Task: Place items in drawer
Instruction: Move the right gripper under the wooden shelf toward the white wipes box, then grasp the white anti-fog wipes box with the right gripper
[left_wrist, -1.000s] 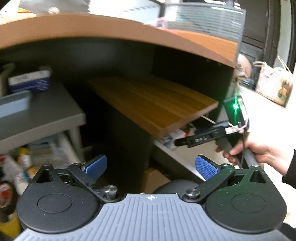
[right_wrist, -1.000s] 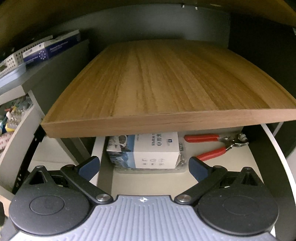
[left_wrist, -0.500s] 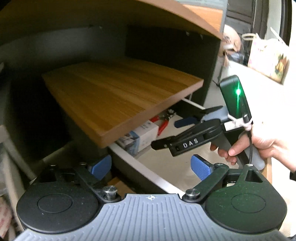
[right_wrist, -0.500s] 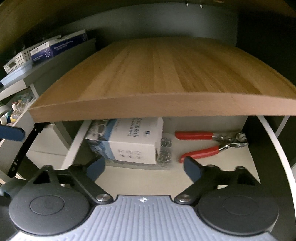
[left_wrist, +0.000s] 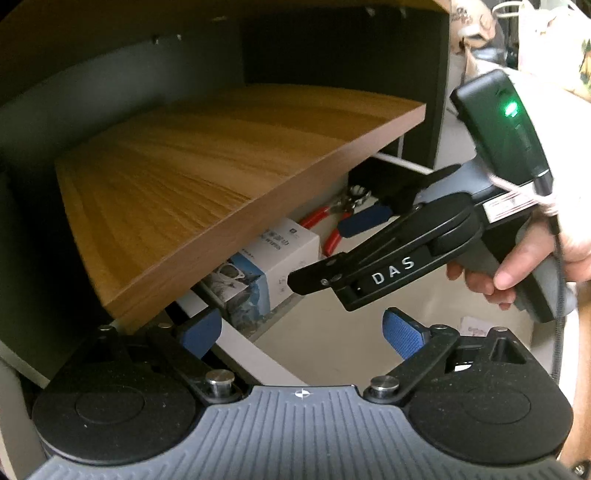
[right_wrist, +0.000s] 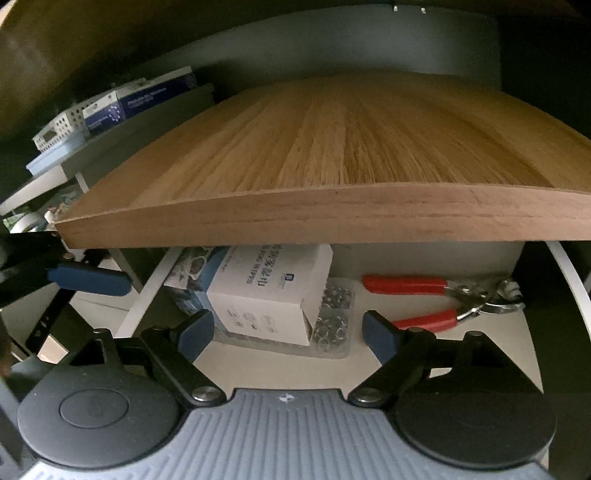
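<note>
Risk comes from the thick wooden shelf board (right_wrist: 332, 177) overhanging the open white drawer (right_wrist: 369, 362): a raised gripper could strike its edge. Both the left gripper (left_wrist: 303, 332) and right gripper (right_wrist: 288, 328) are released, empty. Inside lie a white wipes box (right_wrist: 269, 295), clear bag of metal rings (right_wrist: 332, 321) and red-handled pliers (right_wrist: 424, 299). Dim cabinet surrounds.

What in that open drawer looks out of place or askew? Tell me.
The white wipes box lies skewed, resting partly on a clear packet of small metal rings rather than flat on the drawer floor. The red-handled pliers lie flat with handles splayed. Nothing looks spilled or damaged.
</note>
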